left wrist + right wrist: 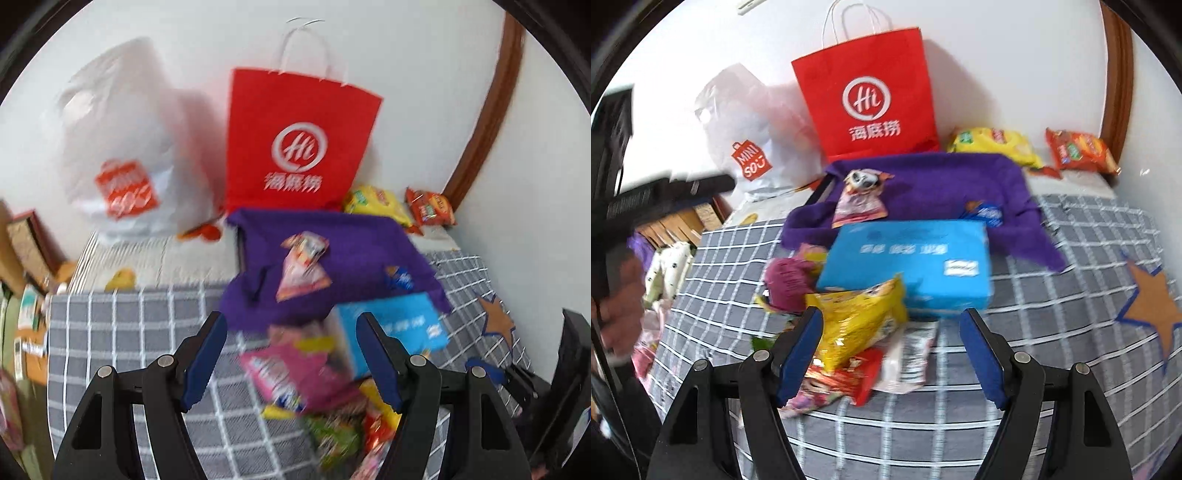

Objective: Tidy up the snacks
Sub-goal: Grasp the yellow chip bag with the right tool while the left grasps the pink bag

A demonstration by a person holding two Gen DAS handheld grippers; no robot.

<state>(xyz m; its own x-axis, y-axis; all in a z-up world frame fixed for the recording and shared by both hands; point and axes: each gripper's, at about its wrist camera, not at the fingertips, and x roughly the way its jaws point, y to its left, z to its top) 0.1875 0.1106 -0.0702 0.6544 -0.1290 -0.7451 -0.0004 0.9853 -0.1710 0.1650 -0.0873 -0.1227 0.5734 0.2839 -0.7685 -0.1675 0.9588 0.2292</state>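
A heap of snack packets lies on a grey checked cloth. My left gripper (291,328) is open and empty above a pink packet (299,373). My right gripper (892,325) is open and empty, its left finger beside a yellow packet (860,321). A blue box (908,262) lies behind the heap and also shows in the left wrist view (395,332). A purple cloth (934,184) carries a pink pouch (858,206) and a small blue packet (986,214). A red paper bag (868,96) stands against the wall.
A white plastic bag (753,140) stands left of the red bag. Yellow (993,144) and orange (1078,149) chip bags lie at the back right by a brown door frame (1117,74). The left hand-held gripper (665,192) shows at the left edge. Boxes (29,240) sit beyond the left edge.
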